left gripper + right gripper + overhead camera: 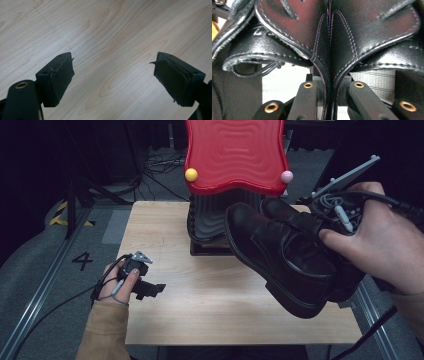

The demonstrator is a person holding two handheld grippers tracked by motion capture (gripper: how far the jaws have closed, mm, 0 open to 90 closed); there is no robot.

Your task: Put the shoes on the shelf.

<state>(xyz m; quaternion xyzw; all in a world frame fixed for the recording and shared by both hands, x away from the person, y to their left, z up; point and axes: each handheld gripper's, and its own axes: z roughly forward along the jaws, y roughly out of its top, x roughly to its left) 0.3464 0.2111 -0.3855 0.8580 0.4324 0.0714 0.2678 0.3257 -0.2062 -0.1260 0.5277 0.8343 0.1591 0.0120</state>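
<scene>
Two black leather shoes hang side by side above the right half of the wooden table (210, 315): the nearer one (280, 265) points its toe up and left, and the second (280, 209) is partly hidden behind it. My right gripper (322, 227) is shut on their touching inner walls, and its fingertips are buried in the shoes. In the right gripper view the left shoe's collar (294, 25) and the right shoe's collar (374, 25) are pressed together between my jaws (329, 86). My left gripper (150, 290) rests low over the table's left side, jaws wide apart (113, 77) over bare wood (112, 30).
A rack with a red wavy top shelf (235, 150) and a black wavy lower shelf (210, 217) stands at the table's far middle. A yellow ball (191, 174) and a pink ball (286, 176) sit on its front corners. Cables lie on the floor behind.
</scene>
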